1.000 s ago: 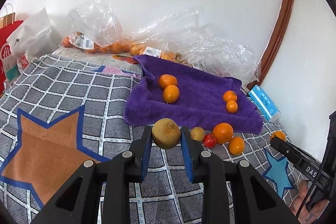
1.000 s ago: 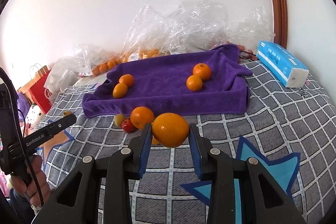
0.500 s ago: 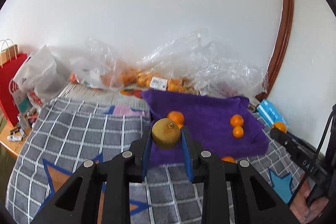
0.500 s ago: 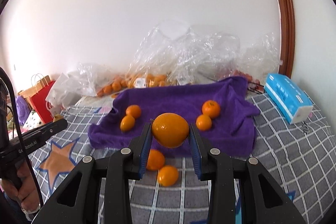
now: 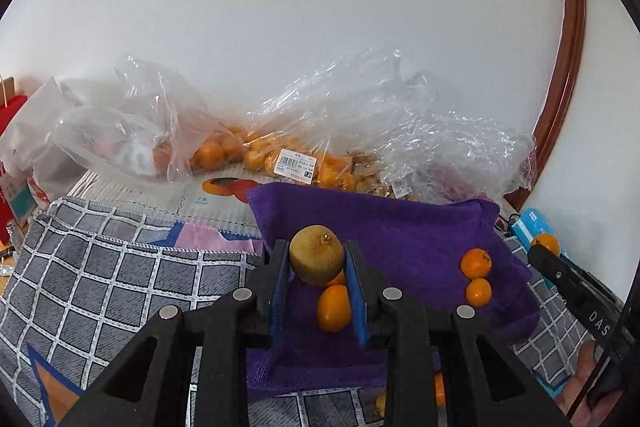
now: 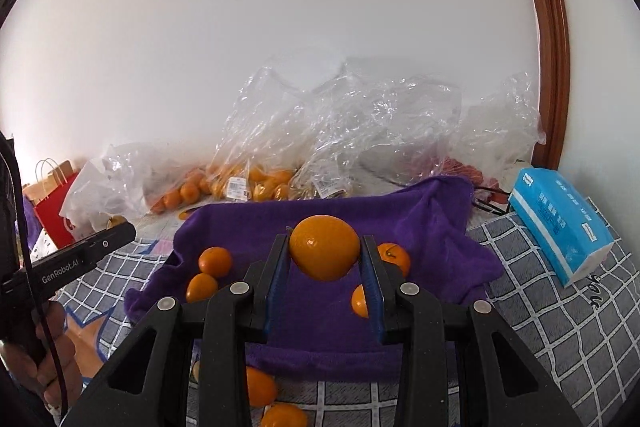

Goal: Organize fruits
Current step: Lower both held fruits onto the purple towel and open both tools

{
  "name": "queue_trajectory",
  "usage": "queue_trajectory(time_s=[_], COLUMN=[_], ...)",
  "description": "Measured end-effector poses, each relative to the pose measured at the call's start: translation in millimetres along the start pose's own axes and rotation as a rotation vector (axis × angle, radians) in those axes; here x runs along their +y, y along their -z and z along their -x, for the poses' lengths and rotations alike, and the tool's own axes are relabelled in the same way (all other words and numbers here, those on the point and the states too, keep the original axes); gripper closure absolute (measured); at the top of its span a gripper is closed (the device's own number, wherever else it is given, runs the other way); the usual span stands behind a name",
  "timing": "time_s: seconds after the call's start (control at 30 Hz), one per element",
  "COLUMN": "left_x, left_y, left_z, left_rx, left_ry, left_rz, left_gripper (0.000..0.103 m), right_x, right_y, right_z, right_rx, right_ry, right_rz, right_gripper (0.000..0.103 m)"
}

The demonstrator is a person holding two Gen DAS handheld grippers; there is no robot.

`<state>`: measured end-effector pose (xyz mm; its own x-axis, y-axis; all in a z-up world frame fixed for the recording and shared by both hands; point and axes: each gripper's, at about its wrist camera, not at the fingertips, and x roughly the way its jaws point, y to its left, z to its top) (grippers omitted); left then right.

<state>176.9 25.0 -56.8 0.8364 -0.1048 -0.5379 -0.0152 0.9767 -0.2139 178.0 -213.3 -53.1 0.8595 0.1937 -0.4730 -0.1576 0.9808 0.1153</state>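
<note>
Both grippers have travelled forward from the checked blanket (image 6: 560,339) to hang above the purple towel (image 6: 420,227), each clamped on fruit: the left gripper (image 5: 317,259) pinches a yellow-green round fruit (image 5: 317,254), perhaps a pear, and the right gripper (image 6: 325,254) grips a large orange (image 6: 325,247). On the towel lie small oranges (image 6: 215,261) to both sides of the held fruit. Behind the towel sit clear plastic bags (image 5: 400,131) holding more oranges, and right of it a blue tissue pack (image 6: 560,223).

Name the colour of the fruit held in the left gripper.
Yellowish-green, almost olive; the fruit shows best in the left wrist view.
</note>
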Motion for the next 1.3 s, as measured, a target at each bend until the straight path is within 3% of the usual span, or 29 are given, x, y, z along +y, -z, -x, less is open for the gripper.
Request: queue_trajectory(time_s=[0.13,0.27,0.97,1.3], left_x=[6.2,5.1,-6.3,-8.9], left_y=[15.4,20.9,26.0,28.0], left_z=[-14.9,-24.1,-33.7,-38.3], left_rx=[0.024,0.038,0.095,0.129], left_ry=[-0.025,-0.007,0.111,0.127], left_rz=[-0.019,-0.026,-0.049,-0.054], left_gripper=[0.077,0.077,0.077,0.077], right_x=[-12.3,-20.6,-25.8,-25.8], right_y=[15.4,26.7,36.7,37.6], right_z=[-21.1,-36.6,-50.1,-52.9], right_rx=[0.037,0.098,0.152,0.163], right_ry=[-0.021,0.011,0.008,0.021], right_rz=[-0.047,-0.052,-0.051,-0.041], right_gripper=[0.068,0.068,0.068,0.068])
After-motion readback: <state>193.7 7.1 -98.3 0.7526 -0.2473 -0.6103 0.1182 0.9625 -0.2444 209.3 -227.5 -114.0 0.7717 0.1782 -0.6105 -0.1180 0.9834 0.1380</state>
